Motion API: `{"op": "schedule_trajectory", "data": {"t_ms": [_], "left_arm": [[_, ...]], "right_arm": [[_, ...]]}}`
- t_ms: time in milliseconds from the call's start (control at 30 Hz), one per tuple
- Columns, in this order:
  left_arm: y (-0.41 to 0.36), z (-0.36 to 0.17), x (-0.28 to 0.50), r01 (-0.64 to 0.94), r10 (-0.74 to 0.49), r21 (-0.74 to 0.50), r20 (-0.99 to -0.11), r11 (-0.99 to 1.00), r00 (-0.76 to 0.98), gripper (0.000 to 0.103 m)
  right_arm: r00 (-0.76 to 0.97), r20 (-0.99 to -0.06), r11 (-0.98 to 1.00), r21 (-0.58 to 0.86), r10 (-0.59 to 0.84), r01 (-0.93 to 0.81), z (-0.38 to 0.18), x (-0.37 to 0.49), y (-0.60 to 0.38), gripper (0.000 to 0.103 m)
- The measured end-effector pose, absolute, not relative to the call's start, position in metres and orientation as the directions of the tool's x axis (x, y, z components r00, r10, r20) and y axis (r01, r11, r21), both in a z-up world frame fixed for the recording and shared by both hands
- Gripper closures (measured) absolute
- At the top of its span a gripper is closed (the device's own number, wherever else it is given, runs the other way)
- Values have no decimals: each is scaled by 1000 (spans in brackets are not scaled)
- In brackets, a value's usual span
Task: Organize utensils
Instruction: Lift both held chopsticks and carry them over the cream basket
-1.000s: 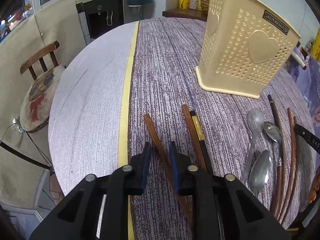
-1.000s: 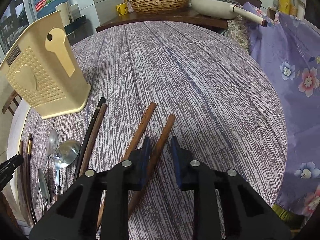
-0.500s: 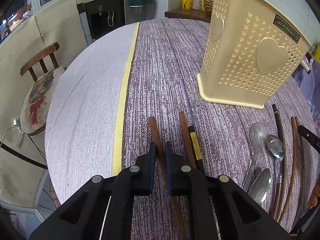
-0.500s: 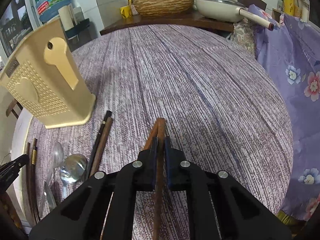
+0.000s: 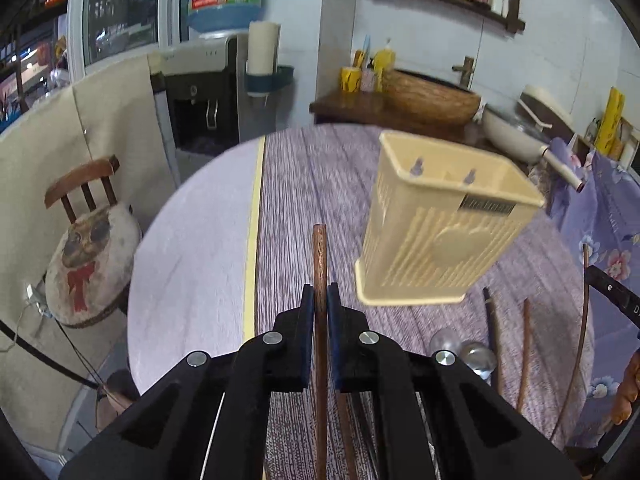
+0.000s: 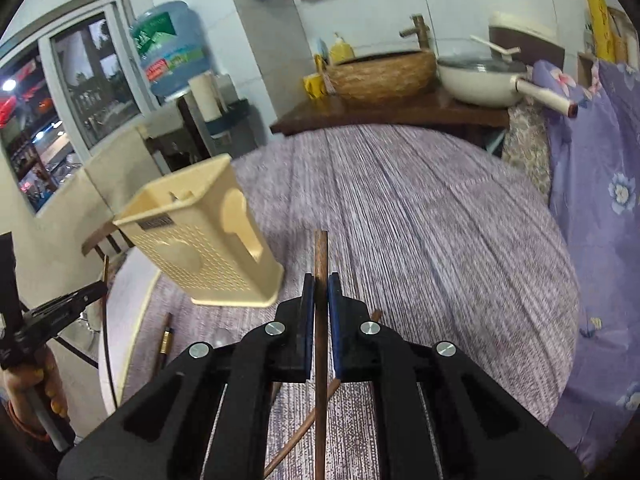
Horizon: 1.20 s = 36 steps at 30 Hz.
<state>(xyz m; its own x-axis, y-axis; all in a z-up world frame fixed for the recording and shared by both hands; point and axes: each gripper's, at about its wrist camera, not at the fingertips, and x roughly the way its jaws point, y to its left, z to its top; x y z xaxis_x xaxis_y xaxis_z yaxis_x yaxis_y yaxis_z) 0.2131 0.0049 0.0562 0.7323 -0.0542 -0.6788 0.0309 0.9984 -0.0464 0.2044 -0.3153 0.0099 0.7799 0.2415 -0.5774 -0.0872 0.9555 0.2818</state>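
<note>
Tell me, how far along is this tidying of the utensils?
Barely begun. Nothing shows inside the cream holder. In hand: the left gripper is shut on one brown chopstick, the right gripper on another. Left on the table: the spoons, a dark chopstick and more wooden ones.

- A dark brown wooden chopstick (image 5: 319,264) sits clamped between the left tongs (image 5: 320,300), pointing far and raised off the surface.
- A second brown chopstick (image 6: 320,260) is pinched in the right tongs (image 6: 320,294) the same way.
- The cream perforated holder (image 5: 440,240), heart-embossed and open-topped, stands upright on the surface.
- Near the holder lie two spoons (image 5: 460,346), a black chopstick (image 5: 491,320), a brown chopstick (image 5: 525,344) and, in the right view, a loose brown chopstick (image 6: 304,428).
</note>
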Motion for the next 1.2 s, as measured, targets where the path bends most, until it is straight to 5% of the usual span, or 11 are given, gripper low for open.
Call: {"op": "schedule_trajectory", "data": {"t_ms": [833,1200], "left_arm": [[10,168,194,100,-111,-49,-521,994,846,95],[-19,278,207,127,-140,-59,-364,990,921,95]], "right_arm": [[812,-424,913,247,402,-323,137,175,-304,95],[892,-235,918,190,386,-347,254,199,-268,95]]}}
